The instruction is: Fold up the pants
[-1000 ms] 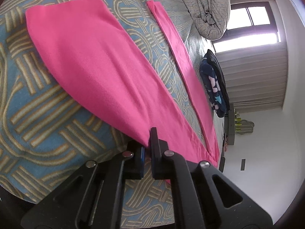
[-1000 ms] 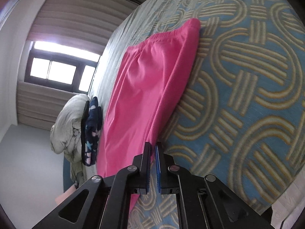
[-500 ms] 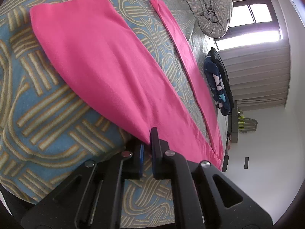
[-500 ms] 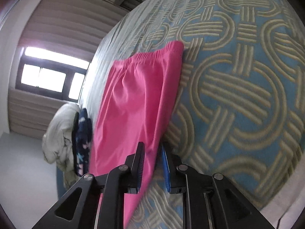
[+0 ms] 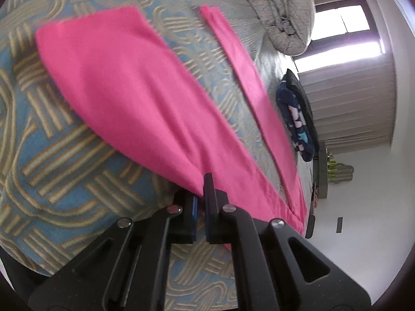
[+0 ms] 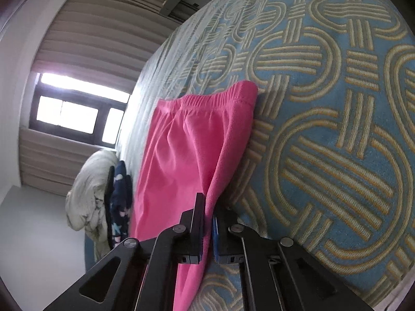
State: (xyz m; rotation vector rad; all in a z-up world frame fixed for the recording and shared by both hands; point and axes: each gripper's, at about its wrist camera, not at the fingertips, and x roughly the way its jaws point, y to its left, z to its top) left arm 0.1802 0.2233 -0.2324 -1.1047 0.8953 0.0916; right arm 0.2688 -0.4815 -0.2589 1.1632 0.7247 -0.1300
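Tools angle downward: left tool (image 5: 201,194) and right tool (image 6: 207,215) each pinch the pink pants' (image 5: 135,98) edge; patterned bed (image 6: 337,155) lies bare alongside.

pants (image 6: 186,160) lower end cut off, blurred edges
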